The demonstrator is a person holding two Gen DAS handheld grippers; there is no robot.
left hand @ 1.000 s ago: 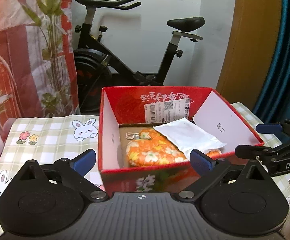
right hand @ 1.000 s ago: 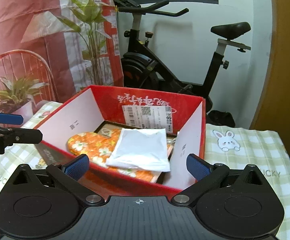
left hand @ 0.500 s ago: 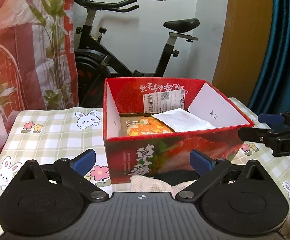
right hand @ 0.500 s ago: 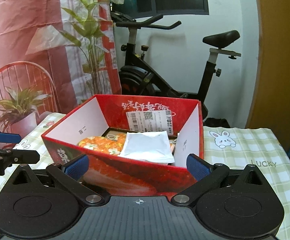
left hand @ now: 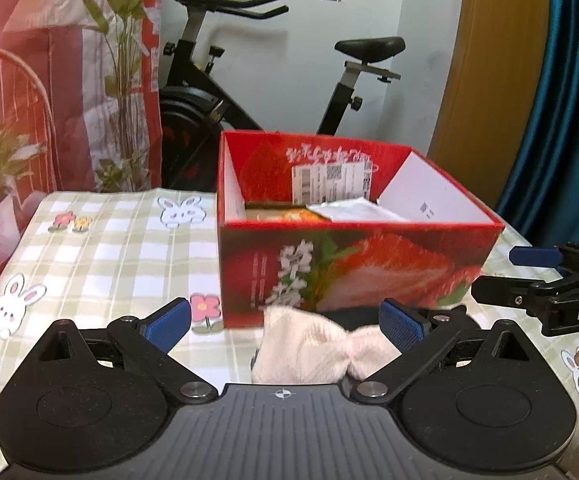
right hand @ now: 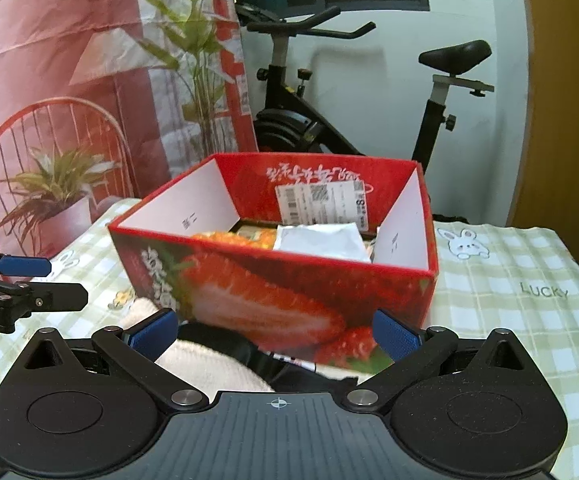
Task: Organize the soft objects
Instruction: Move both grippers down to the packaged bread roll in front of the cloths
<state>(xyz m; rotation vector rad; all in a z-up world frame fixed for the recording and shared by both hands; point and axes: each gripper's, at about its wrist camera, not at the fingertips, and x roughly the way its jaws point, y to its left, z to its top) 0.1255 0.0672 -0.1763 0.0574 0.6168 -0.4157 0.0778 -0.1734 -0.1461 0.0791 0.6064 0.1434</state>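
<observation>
With both claws spread wide and holding nothing, the left gripper (left hand: 285,322) and right gripper (right hand: 275,332) sit low before the red strawberry box (left hand: 353,264), apparently lined up on the next soft item: a cream knitted cloth (left hand: 313,348) lying on the checked bunny tablecloth (left hand: 101,256) against the box front, beside a dark item (right hand: 229,350) I cannot identify. An orange floral pouch (right hand: 229,238) and white packet (right hand: 319,240) already rest inside; an exercise bike (right hand: 329,92) stands behind, clear of the work
</observation>
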